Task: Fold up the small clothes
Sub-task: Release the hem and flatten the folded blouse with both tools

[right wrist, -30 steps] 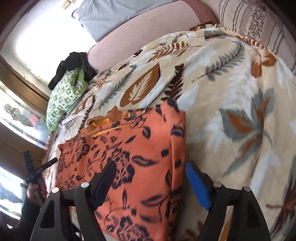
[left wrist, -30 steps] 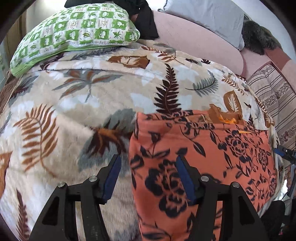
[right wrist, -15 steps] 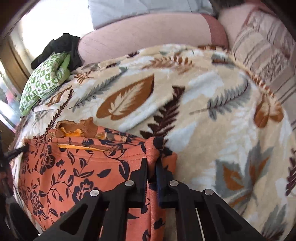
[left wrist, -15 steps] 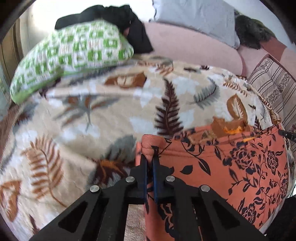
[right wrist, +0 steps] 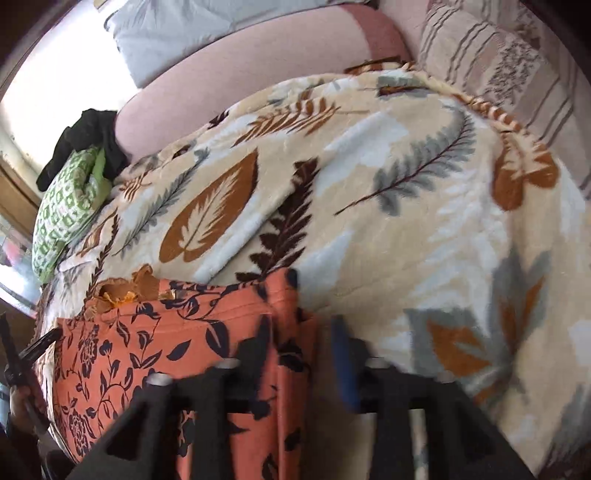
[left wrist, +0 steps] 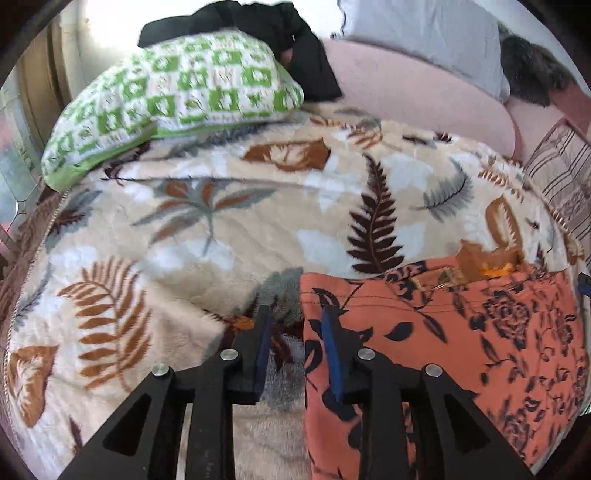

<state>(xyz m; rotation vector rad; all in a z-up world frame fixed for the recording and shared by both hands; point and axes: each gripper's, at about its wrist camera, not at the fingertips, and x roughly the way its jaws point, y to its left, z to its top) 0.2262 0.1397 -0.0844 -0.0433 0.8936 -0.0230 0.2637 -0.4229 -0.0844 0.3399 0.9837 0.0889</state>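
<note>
An orange garment with a dark floral print [left wrist: 461, 339] lies flat on the leaf-patterned blanket [left wrist: 221, 229]; an orange lining shows at its far edge. My left gripper [left wrist: 295, 332] is open, its jaws straddling the garment's left edge, holding nothing. In the right wrist view the same garment [right wrist: 155, 354] lies at lower left. My right gripper [right wrist: 304, 347] is open over the garment's right edge, blurred by motion, and holds nothing.
A green-and-white checked pillow [left wrist: 177, 96] with black clothing [left wrist: 280, 33] on it lies at the far left of the bed. A pink headboard [left wrist: 406, 96], a grey pillow [left wrist: 424, 33] and a striped cushion [right wrist: 498, 66] line the back.
Both grippers were shut on the garment's far corners half a second ago. Both have since opened and let go, and the garment's edge lies flat on the blanket.
</note>
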